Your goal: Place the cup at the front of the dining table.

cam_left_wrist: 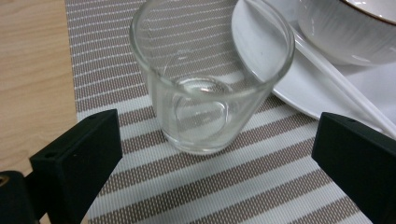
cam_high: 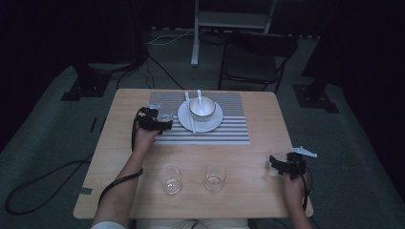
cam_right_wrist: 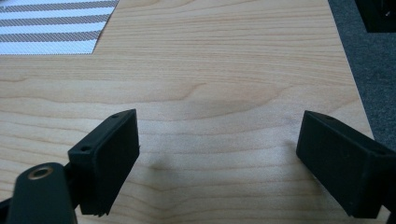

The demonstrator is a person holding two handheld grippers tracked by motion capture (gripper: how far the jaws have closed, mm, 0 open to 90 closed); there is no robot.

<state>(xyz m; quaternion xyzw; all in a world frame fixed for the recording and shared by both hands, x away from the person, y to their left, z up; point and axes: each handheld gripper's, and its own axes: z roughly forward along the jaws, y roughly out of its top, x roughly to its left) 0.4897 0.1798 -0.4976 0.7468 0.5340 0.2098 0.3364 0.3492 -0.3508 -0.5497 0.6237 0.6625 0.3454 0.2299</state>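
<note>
Left claw (cam_left_wrist: 212,154) spread wide — clear empty glass (cam_left_wrist: 210,79) between jaws, untouched, right claw (cam_right_wrist: 219,163) open

Both tongs are matte black: the left tongs (cam_high: 165,125) and right tongs (cam_high: 273,163) have blocky rectangular jaws with small screw holes, a brass-ringed pivot at seven o'clock, and black trailing cables.

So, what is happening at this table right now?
A person sits at a light wooden table with a black two-jaw gripper in each hand. The left gripper is open around a small clear drinking glass standing on the grey striped placemat, beside the round white plate with a white bowl; its jaws do not touch the glass. The right gripper hangs open over bare wood near the table's right edge. Two more clear glasses stand near the person.
</note>
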